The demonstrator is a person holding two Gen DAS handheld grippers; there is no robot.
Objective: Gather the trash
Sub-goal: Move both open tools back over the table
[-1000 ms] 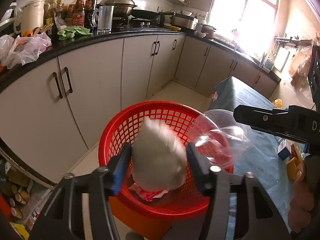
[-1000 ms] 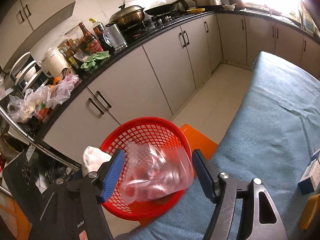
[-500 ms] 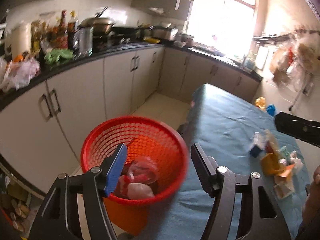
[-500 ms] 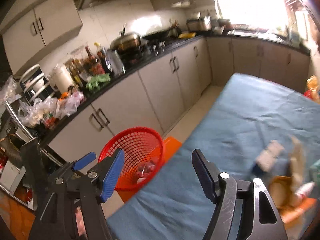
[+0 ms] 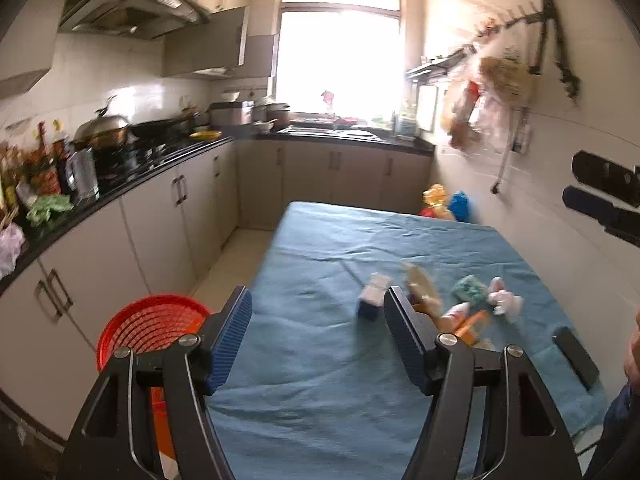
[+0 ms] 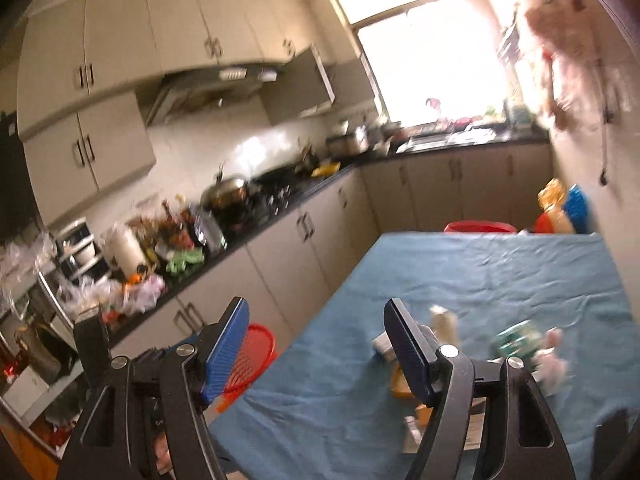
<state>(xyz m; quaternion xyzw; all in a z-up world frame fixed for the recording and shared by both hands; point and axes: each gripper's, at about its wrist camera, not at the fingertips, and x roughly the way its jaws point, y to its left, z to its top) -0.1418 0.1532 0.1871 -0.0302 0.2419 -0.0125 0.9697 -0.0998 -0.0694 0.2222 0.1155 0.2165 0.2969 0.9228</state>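
Observation:
The red mesh basket (image 5: pixel 152 326) stands on the floor at the left of the blue-clothed table (image 5: pixel 320 368). My left gripper (image 5: pixel 319 300) is open and empty above the table's near edge. Loose trash lies ahead to the right: a small blue-and-white box (image 5: pixel 372 300), a tan packet (image 5: pixel 420 284), a green packet (image 5: pixel 470 286) and a pink wad (image 5: pixel 505 300). My right gripper (image 6: pixel 317 312) is open and empty too. In its view the red basket (image 6: pixel 256 356) shows behind its left finger, and the small box (image 6: pixel 382 344) and green packet (image 6: pixel 516 340) lie beside its right finger.
Kitchen cabinets and a cluttered black counter (image 5: pixel 132 184) run along the left, with a floor strip (image 5: pixel 232 256) between them and the table. A flat black object (image 5: pixel 576 356) lies at the table's right edge. Bags (image 5: pixel 444 200) and a red basin (image 6: pixel 480 226) sit beyond the far end.
A second ago a white wad sat between the left fingers and a plastic bag between the right ones, over the basket. Both now lie in the basket; both grippers swung up and right toward the table.

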